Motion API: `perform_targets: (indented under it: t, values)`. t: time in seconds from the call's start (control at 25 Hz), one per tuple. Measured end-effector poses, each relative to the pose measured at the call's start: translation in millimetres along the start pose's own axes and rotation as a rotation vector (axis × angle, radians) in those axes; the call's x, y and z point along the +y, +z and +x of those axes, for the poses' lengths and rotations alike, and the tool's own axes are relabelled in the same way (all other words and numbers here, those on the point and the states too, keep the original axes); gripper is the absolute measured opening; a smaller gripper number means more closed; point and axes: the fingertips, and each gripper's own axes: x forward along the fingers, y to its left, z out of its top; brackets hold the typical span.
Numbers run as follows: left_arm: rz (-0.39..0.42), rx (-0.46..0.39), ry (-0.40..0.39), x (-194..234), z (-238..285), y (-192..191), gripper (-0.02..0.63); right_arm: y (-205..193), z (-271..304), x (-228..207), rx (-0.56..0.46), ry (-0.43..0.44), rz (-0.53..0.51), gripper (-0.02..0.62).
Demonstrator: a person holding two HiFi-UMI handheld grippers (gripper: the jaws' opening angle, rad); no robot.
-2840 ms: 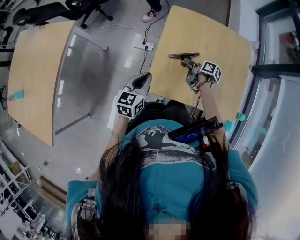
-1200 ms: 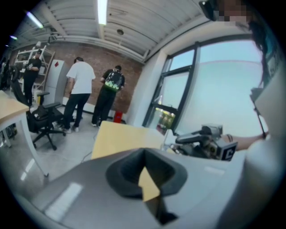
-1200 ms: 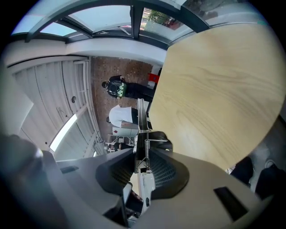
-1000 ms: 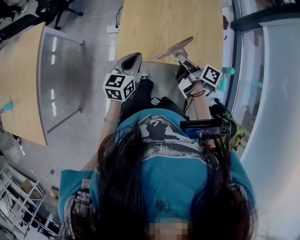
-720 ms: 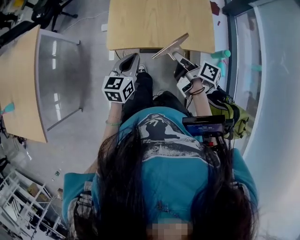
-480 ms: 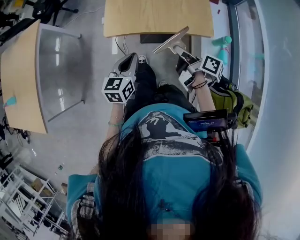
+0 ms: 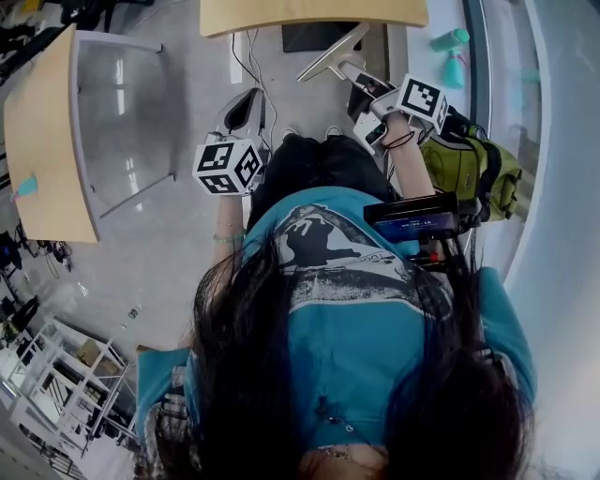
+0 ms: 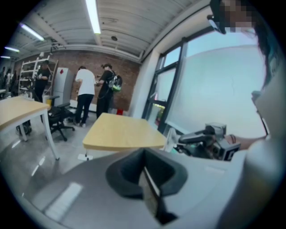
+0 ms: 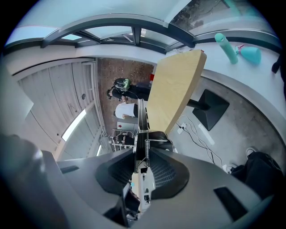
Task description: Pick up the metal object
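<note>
Since a second ago, the metal object (image 7: 330, 56) has come back off the bench (image 7: 281, 11) and now hangs over the floor, pinched edge-on in the right tongs (image 7: 356, 77) for carrying. Unneeded, the left tongs (image 7: 247, 105) rest pressed together, empty.

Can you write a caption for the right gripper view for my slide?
Right gripper shut on the metal object, wooden table behind it.

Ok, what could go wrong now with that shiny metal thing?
The flat grey metal object is pinched only at one end by the right gripper, so it could swing, slip and drop to the floor. Its far end sticks out close to the light wooden table's edge and might bump it.
</note>
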Motion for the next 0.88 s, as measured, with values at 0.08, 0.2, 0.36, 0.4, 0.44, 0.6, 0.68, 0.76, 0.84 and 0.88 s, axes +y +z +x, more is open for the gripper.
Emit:
perform_targets:
  t: [0.08,0.2,0.36,0.4,0.44,0.6,0.68,0.76,0.84,0.88]
  values:
    - [-0.001,-0.001,-0.003,1,-4,-3,0.003,-8,-2,-1,0.004,-0.015,-0.006,0.098]
    - [0.002,-0.003,-0.018,3,-14,-4,0.003,-21,-1,3,0.004,-0.013,-0.009,0.098]
    - [0.016,0.009,-0.035,6,-42,-11,0.003,-50,-3,14,0.008,-0.029,-0.017,0.098]
    - [0.022,0.012,-0.039,7,-50,-14,0.003,-59,-5,17,0.006,-0.035,-0.016,0.098]
    - [0.026,0.012,-0.044,8,-59,-16,0.003,-68,-6,19,0.002,-0.033,-0.012,0.098]
    - [0.013,-0.002,-0.049,24,-107,-27,0.003,-117,-8,30,-0.009,-0.023,-0.01,0.098]
    - [0.0,-0.008,-0.054,33,-124,-32,0.003,-139,-10,34,-0.004,-0.044,-0.024,0.098]
    - [-0.006,-0.011,-0.063,36,-127,-35,0.003,-148,-11,33,-0.006,-0.045,-0.024,0.098]
    - [-0.009,-0.011,-0.075,35,-123,-38,0.003,-150,-13,28,-0.007,-0.052,-0.023,0.098]
    - [-0.01,-0.011,-0.082,34,-121,-39,0.003,-150,-14,27,-0.008,-0.055,-0.021,0.098]
